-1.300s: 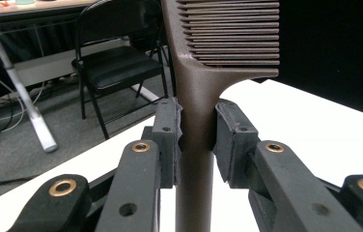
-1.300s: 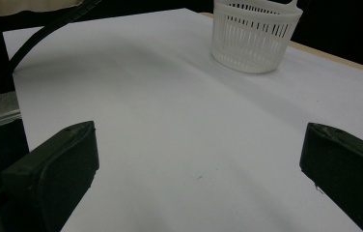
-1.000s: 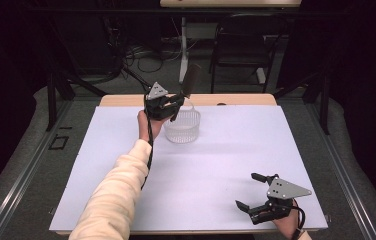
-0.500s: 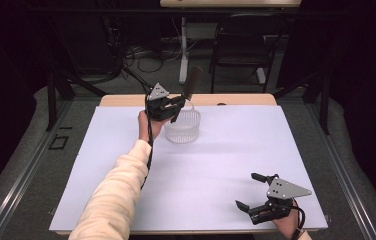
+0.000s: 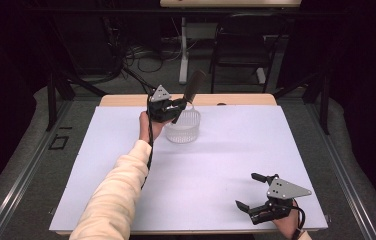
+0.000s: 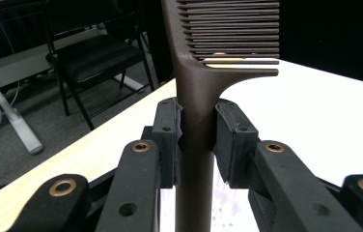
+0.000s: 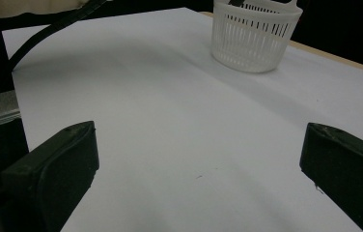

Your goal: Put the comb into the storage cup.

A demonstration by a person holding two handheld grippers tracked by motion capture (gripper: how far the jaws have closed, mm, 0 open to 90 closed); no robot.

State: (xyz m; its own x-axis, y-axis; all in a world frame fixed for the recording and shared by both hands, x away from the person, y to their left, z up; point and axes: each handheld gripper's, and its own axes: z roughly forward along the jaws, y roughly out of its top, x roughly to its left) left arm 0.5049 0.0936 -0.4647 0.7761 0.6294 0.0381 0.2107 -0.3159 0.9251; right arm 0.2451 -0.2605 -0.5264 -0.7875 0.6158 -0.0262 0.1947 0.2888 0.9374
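Two hand-held grippers work over a white table (image 5: 211, 165). Left gripper (image 5: 176, 106), at the far edge of the white surface, has its jaws closed on the handle of a dark brown comb (image 6: 196, 96); in the left gripper view the handle runs straight up between the two pads, with the teeth branching to the right above the grip. In the high view the comb rises tilted up and away from the gripper, over the near-left rim of a white slotted basket (image 5: 183, 127) that stands just beside the gripping hand (image 5: 148, 125). Right gripper (image 5: 257, 192), near the front right corner of the table and well apart from the basket, has its jaws spread wide and holds nothing; the right gripper view shows bare white surface between them and the basket far ahead. No brand, label or writing can be read anywhere. The comb's upper end is cut off in the left gripper view, its lower handle is hidden behind the jaws, and the basket's contents cannot be made out.
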